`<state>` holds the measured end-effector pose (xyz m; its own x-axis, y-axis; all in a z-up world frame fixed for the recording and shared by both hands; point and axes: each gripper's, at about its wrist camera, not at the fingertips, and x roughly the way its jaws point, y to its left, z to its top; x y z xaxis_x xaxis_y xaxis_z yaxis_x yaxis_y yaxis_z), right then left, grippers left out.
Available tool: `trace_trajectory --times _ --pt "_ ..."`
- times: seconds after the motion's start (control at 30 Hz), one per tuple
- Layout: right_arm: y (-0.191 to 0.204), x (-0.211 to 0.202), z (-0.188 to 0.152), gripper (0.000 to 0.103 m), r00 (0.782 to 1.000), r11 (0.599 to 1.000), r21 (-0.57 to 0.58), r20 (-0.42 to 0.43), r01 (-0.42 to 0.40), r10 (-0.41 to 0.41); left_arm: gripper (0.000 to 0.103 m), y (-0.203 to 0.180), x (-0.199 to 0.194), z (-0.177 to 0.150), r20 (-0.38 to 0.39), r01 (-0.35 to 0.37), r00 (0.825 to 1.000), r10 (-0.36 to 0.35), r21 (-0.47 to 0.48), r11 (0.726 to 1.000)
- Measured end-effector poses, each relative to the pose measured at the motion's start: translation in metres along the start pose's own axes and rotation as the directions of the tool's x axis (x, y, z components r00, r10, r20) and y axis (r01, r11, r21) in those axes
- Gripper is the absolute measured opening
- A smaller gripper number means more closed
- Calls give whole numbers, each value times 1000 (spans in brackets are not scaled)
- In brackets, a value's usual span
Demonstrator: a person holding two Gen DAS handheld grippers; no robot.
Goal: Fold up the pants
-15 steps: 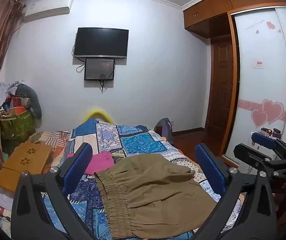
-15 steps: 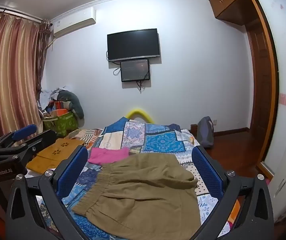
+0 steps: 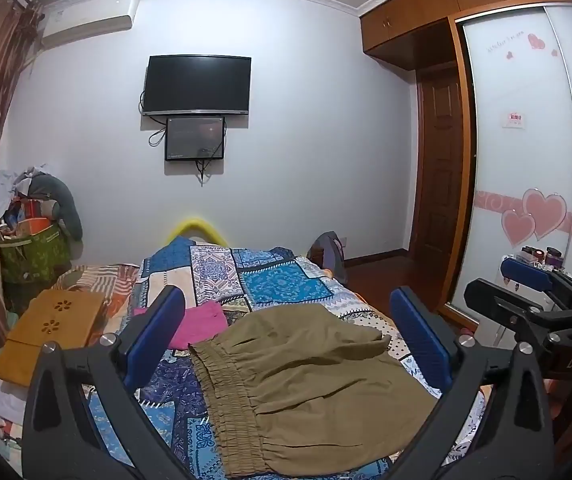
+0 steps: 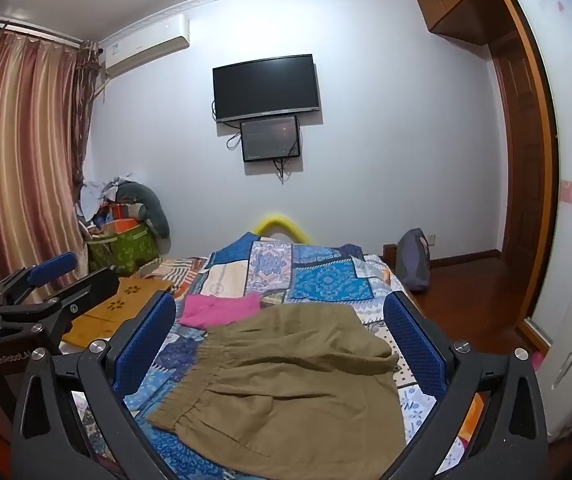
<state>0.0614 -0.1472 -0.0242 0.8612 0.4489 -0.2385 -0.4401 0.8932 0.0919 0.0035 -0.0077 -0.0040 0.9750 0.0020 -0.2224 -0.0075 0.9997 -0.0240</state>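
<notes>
Olive-brown pants (image 3: 306,384) (image 4: 290,380) lie crumpled on the patchwork bed cover (image 3: 281,284) (image 4: 326,280), their gathered waistband toward the left. My left gripper (image 3: 288,320) hovers above and short of them, wide open with nothing between its blue pads. My right gripper (image 4: 281,322) is likewise open and empty over the pants. Each gripper shows in the other's view: the right gripper (image 3: 534,292) at the right edge, the left gripper (image 4: 45,280) at the left edge.
A pink garment (image 3: 197,324) (image 4: 217,308) lies just beyond the pants. A wooden lap desk (image 3: 49,336) (image 4: 113,308) sits on the bed's left side. Clutter and a green bag (image 3: 33,252) fill the left corner. A wardrobe (image 3: 526,160) stands at right.
</notes>
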Motion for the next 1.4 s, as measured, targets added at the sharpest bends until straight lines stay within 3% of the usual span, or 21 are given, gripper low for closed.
trace_trajectory --times 1.4 --pt "-2 3 -8 103 1000 1000 13 -8 0 0 103 -3 3 -4 -10 -3 1000 3 11 1000"
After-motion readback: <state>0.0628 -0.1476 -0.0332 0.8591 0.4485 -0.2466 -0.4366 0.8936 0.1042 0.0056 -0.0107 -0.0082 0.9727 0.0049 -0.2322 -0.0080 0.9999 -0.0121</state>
